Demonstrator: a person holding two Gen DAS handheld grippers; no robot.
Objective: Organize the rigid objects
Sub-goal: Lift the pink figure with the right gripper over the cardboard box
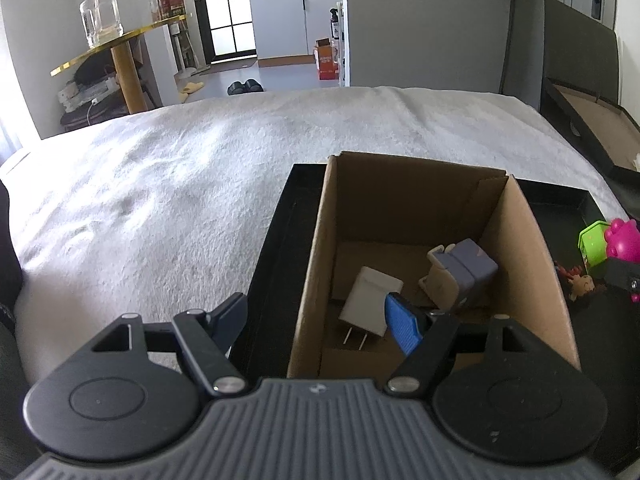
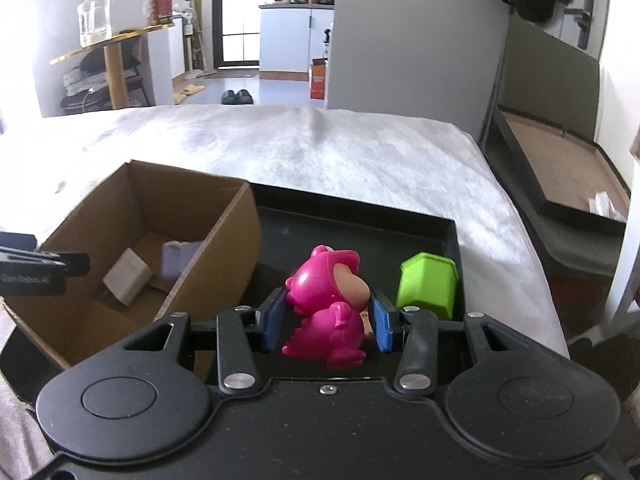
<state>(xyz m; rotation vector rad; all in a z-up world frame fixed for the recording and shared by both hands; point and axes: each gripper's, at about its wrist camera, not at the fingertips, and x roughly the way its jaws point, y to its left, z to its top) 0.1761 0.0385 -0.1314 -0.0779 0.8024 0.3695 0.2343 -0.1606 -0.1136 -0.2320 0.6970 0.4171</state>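
An open cardboard box (image 1: 316,264) stands in a black tray (image 1: 276,240) on the bed. A white plug adapter (image 1: 370,302) and a purple-and-beige block toy (image 1: 460,276) lie inside the box. My left gripper (image 1: 316,320) is open and empty, its fingers astride the box's near left wall. My right gripper (image 2: 326,322) is shut on a pink dinosaur toy (image 2: 328,312) over the tray (image 2: 360,220), right of the box (image 2: 224,248). A green cup (image 2: 428,284) stands just right of the dinosaur. The adapter (image 2: 126,276) also shows there.
A white fuzzy blanket (image 1: 180,184) covers the bed. A small doll (image 1: 580,284) lies in the tray by the green cup (image 1: 594,242). A dark open case (image 2: 560,168) sits off the bed's right edge. A gold side table (image 1: 116,52) stands far left.
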